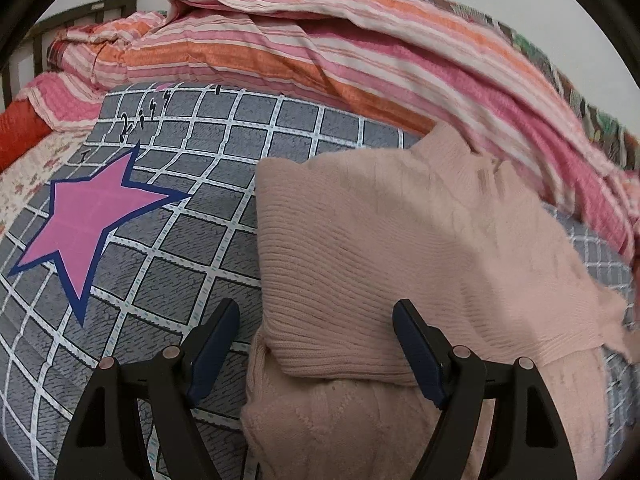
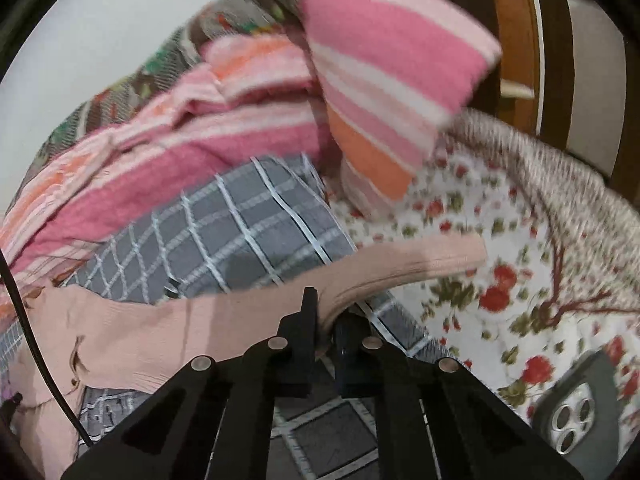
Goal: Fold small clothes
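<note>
The left wrist view alone shows the pink sweater [image 1: 400, 248] as a whole: a ribbed knit body, partly folded over itself, lying on a grey checked sheet [image 1: 192, 240] with a pink star [image 1: 84, 216] printed well to the left of the fingers. Beyond the sweater a striped blanket [image 1: 320, 52] is heaped along the wall. The right wrist view alone shows a flowered sheet [image 2: 500, 248] to the right of its fingers and a phone [image 2: 580, 408] in a grey case lying on it, camera lenses up, near the right finger's base.

The left gripper [image 1: 316, 320] points down at a slant, its fingers spread wide and released; the sweater's folded ribbed edge lies between them, and neither pad seems to press on it. The right gripper [image 2: 326, 320] also points down at a slant, fingers clenched on a strip of the sweater [image 2: 240, 328]. From the grip the cloth runs left across the sheet, and a narrow band of it sticks out past the fingertips to the upper right.

The right view is smeared, so the blanket's and flowered sheet's patterns are soft. The sweater's lower part is cut off by the picture edge and by the gripper frame in both views. A dark cable [image 2: 36, 352] crosses the left edge of the right view; where it ends cannot be told.
</note>
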